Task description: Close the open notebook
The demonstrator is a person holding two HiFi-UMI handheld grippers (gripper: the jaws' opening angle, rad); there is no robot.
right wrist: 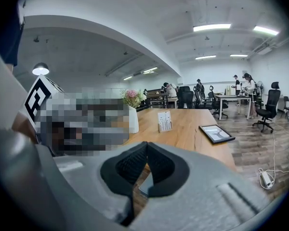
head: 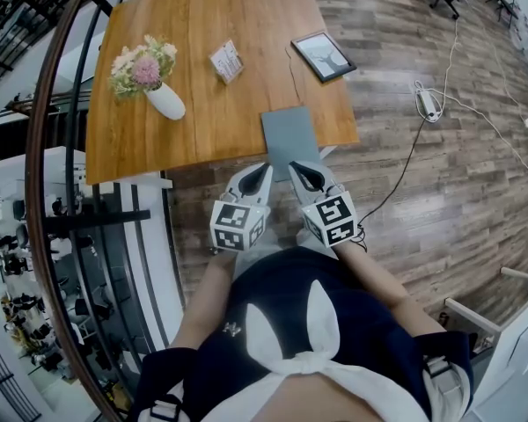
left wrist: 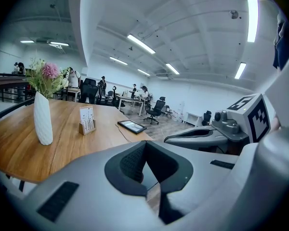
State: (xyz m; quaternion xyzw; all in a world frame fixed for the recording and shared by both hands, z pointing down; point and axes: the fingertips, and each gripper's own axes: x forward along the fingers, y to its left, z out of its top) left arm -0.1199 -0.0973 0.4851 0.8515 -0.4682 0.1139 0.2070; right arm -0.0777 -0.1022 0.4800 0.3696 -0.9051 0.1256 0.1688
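Two claws, left claw [head: 257,177] and right claw [head: 304,176], each pinched together, empty. One grey notebook [head: 290,134] — flat at worktop [head: 202,60] near edge — likely light, pliant; take cover's free edge.

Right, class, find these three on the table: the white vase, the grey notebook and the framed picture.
white vase [head: 165,101], head view, middle of its body.
grey notebook [head: 290,134], head view, middle of its cover.
framed picture [head: 324,56], head view, middle of the image.
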